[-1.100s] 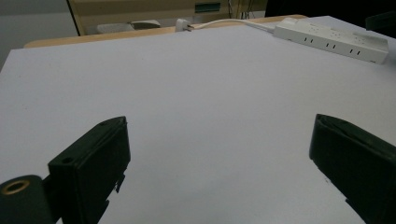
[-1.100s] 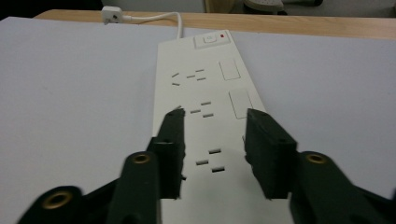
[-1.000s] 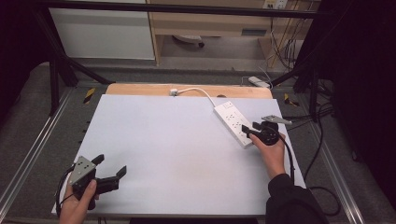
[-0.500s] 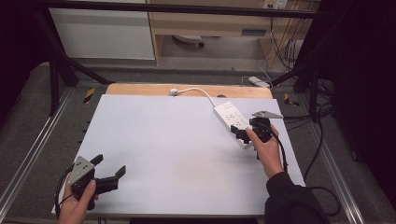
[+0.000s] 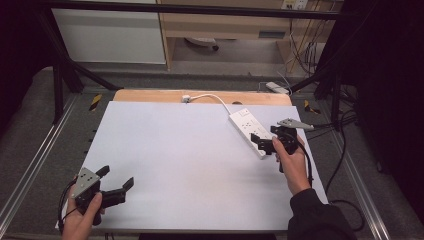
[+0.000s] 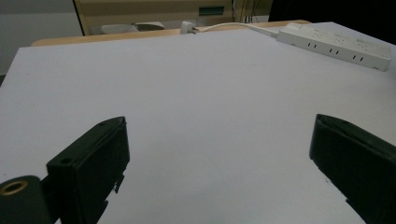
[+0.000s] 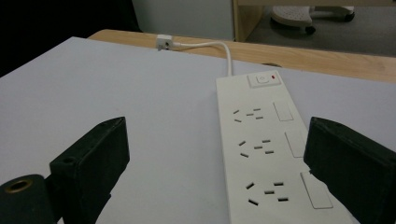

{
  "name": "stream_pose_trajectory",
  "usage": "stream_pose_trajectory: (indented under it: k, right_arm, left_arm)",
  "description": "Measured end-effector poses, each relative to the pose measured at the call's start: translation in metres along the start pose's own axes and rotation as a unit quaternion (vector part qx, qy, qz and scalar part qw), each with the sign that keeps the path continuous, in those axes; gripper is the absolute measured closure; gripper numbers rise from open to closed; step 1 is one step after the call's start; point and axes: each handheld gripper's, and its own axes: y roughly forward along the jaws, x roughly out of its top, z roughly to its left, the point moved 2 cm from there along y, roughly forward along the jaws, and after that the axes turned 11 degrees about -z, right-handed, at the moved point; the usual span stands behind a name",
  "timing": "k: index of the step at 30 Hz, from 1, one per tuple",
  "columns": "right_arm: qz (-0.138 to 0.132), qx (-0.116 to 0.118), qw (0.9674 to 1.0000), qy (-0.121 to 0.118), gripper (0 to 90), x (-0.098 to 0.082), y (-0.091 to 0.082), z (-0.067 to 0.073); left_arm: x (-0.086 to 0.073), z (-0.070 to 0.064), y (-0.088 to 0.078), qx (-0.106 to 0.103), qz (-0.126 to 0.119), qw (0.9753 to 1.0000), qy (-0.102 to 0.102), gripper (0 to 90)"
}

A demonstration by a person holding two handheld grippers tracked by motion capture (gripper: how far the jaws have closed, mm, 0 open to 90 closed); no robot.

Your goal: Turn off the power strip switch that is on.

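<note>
- Workspace: a white bench [image 5: 190, 160] with a wooden strip along its far edge; dark floor and metal framing surround it.
- Power strip [image 5: 252, 132]: white, lying flat near the right edge of the bench, set diagonally. Its cable [image 5: 210, 97] runs to a plug [image 5: 185, 98] resting on the wooden strip. The right gripper view shows three socket groups and a switch [image 7: 264, 79] at the cable end.
- Right gripper [image 5: 267, 142]: held over the near end of the power strip. Its fingers [image 7: 88, 156] have just been opening and now stand wide apart, nothing clamped; the strip lies below and between them.
- Left gripper [image 5: 115, 182]: held at the near left corner of the bench, well apart from the power strip. Its fingers [image 6: 91, 161] are wide apart over bare bench surface.
</note>
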Motion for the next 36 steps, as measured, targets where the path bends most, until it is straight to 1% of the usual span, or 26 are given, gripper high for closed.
stream_pose_trajectory:
  k: [2,5,7,10,13,19,25,30,33,36]
  right_arm:
    - [-0.008,0.002,1.0000,-0.001,5.2,0.001,-0.004,0.002]
    - [-0.021,-0.003,0.9995,-0.023,4.9,0.003,-0.010,0.005]
    - [-0.036,-0.005,0.9989,-0.029,4.2,0.005,-0.015,0.007]
    - [-0.052,-0.004,0.9981,-0.033,4.0,0.008,-0.023,0.008]
    - [-0.061,-0.007,0.9976,-0.032,3.5,0.010,-0.029,0.007]
    - [-0.076,-0.013,0.9965,-0.033,2.1,0.012,-0.040,0.005]
    - [-0.084,-0.012,0.9956,-0.040,1.9,0.014,-0.048,0.006]
    - [-0.097,-0.014,0.9941,-0.046,1.9,0.016,-0.059,0.007]
    - [-0.099,-0.014,0.9942,-0.041,1.9,0.016,-0.066,0.005]
    - [-0.099,-0.021,0.9939,-0.044,1.9,0.014,-0.073,0.003]
  left_arm:
    - [0.000,0.001,0.000,0.001,0.001,1.0000,0.000,4.8]
    - [0.000,0.001,0.000,0.004,0.001,1.0000,0.000,4.7]
    - [0.000,0.001,0.000,0.004,0.001,1.0000,-0.001,4.7]
    - [0.001,0.001,0.000,0.004,0.000,1.0000,-0.001,4.7]
    - [0.000,0.001,0.000,0.005,0.000,1.0000,-0.005,4.7]
    - [0.000,0.001,0.000,0.004,0.002,1.0000,-0.005,4.7]
    - [0.000,0.001,0.000,0.004,0.002,1.0000,-0.004,4.7]
    - [0.000,0.001,0.000,0.003,0.002,1.0000,-0.004,4.7]
    - [0.000,0.001,0.000,0.003,0.001,1.0000,-0.005,4.7]
    - [0.000,0.001,0.000,0.004,0.001,1.0000,-0.004,4.7]
